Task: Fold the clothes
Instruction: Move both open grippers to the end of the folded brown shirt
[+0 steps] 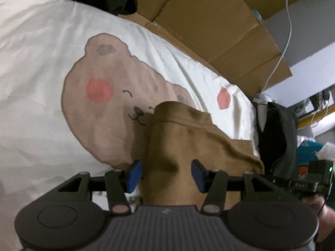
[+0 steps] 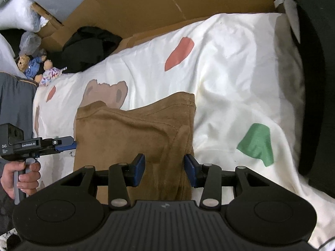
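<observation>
Our left tongs [image 1: 166, 174] stand about half open, with the brown garment [image 1: 188, 146] bunched up between the blue pads [image 1: 134, 174]; we cannot tell whether the pads press on it or it only lies there. Our right tongs [image 2: 164, 170] are likewise half open over the same garment's near right edge, the cloth between the pads with a gap showing on either side, so we judge nothing is gripped there. The garment lies partly folded on the bed sheet [image 2: 230, 62], over a printed bear [image 1: 108, 96]. Beyond it sit cardboard [image 1: 209, 31], a black heap [image 2: 88, 46] and soft toys [image 2: 35, 67].

From here, closing on the sheet together with the garment would drag the bedding along, and uneven holds would skew the fold.
</observation>
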`<state>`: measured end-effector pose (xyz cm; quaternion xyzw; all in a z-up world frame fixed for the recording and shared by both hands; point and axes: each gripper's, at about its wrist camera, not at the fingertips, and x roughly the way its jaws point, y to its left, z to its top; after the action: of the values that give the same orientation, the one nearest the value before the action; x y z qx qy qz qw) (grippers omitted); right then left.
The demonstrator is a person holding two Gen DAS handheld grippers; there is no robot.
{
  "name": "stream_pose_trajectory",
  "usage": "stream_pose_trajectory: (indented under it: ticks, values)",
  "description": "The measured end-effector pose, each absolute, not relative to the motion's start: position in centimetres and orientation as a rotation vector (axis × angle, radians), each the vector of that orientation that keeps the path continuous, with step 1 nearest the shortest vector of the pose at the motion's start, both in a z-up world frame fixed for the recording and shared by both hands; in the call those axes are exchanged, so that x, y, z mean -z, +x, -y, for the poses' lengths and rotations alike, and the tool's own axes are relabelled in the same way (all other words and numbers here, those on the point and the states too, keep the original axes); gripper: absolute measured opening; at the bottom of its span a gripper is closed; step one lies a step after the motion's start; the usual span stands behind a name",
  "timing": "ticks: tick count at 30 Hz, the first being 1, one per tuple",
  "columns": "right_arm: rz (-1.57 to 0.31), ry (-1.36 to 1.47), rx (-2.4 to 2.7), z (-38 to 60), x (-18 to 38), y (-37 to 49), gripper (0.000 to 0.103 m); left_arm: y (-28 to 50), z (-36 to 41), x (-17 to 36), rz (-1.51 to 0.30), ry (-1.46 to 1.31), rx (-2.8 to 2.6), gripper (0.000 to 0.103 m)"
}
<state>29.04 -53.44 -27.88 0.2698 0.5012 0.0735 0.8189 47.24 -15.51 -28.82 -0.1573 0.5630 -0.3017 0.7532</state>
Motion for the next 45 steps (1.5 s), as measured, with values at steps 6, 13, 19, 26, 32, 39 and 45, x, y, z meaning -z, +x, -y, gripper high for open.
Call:
stream_pose_trajectory:
  ticks: [6, 13, 19, 26, 32, 39, 45]
  values:
    - [-1.068, 0.610, -0.162, 53.9, 28.9, 29.5, 0.047, 48.1, 15.7, 29.7, -1.234, -0.380, 0.689, 0.055]
    - [-1.068, 0.647, -0.163, 54.0, 29.8, 30.1, 0.047, 48.6, 16.6, 30.7, -1.241, -0.362, 0.717, 0.055]
    - [-1.060, 0.655, -0.178, 54.7, 29.4, 30.5, 0.047, 48.9, 16.3, 31.1, -1.248, -0.398, 0.767, 0.055]
    - [-1.088, 0.651, -0.151, 55.4, 30.2, 30.6, 0.047, 49.0, 15.9, 31.7, -1.251, -0.437, 0.782, 0.055]
    - [-1.103, 0.687, -0.163, 55.5, 31.6, 31.4, 0.048, 49.3, 17.0, 32.1, -1.252, -0.424, 0.797, 0.055]
    - [-1.090, 0.679, -0.178, 54.8, 32.0, 32.8, 0.048, 50.6, 18.3, 32.8, -1.254, -0.438, 0.825, 0.055]
    - [-1.110, 0.695, -0.248, 55.5, 32.4, 32.8, 0.048, 50.8, 18.2, 33.3, -1.260, -0.458, 0.853, 0.053]
